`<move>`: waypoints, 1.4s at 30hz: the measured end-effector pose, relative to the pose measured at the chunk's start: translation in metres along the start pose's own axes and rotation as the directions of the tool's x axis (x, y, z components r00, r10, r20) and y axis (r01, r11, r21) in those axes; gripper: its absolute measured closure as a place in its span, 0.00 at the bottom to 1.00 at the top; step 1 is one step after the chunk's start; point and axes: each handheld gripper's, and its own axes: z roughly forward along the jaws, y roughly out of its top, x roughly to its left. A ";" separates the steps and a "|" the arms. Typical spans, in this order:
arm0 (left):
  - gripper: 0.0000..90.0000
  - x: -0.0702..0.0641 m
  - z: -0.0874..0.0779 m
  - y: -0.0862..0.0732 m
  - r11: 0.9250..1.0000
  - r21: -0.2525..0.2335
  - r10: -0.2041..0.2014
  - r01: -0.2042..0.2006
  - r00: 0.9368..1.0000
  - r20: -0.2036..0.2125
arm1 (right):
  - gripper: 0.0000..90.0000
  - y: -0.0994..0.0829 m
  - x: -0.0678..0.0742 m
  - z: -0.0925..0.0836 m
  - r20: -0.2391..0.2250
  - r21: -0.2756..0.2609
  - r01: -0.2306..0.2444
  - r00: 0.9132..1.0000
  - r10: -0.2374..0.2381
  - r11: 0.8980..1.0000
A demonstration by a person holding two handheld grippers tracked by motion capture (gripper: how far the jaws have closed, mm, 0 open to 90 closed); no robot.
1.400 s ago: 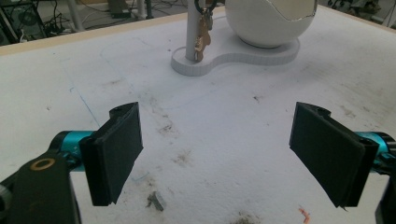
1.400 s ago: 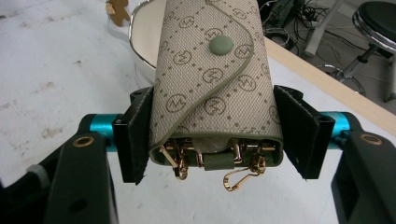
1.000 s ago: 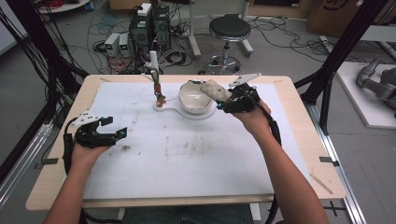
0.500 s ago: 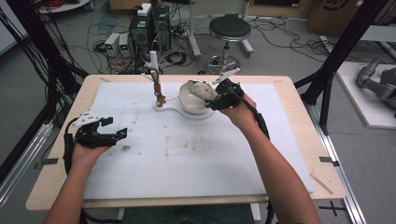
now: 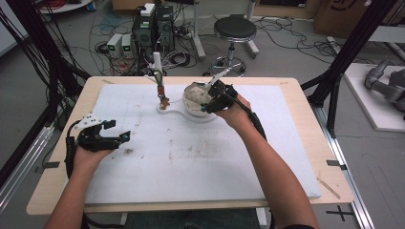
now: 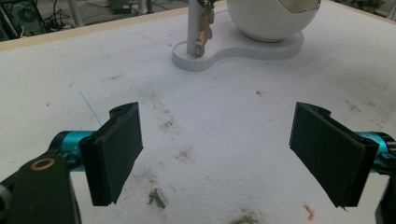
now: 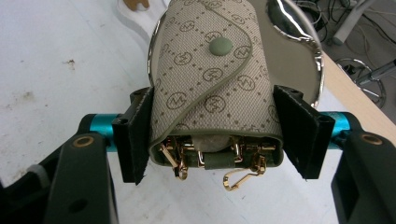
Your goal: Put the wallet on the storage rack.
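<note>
Over the bowl [image 5: 195,98], right gripper [image 7: 212,135] pinching key case [image 7: 212,88], about to set it inside; next, lowering and releasing. Left gripper [image 6: 224,149] spread, idle.

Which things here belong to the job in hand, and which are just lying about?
In the job:
- right gripper
- monogram key pouch
- white bowl
- stand with hanging keys

Lying about:
- left gripper, open
- round stool
- computer boxes
</note>
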 end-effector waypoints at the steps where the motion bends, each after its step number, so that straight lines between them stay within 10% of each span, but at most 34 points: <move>1: 0.19 0.000 0.000 0.000 1.000 0.000 0.000 0.000 1.000 0.000 | 0.38 0.000 0.000 0.002 0.004 0.005 0.002 1.000 -0.002 1.000; 25: 0.19 -0.001 0.002 -0.001 1.000 0.014 0.007 -0.007 1.000 0.005 | 0.37 0.019 0.002 0.034 0.049 0.097 0.026 0.998 -0.031 0.995; 42: 0.19 -0.002 0.002 -0.001 1.000 0.010 0.010 -0.010 1.000 0.006 | 0.20 0.003 0.002 -0.005 0.030 0.005 -0.017 0.999 0.017 1.000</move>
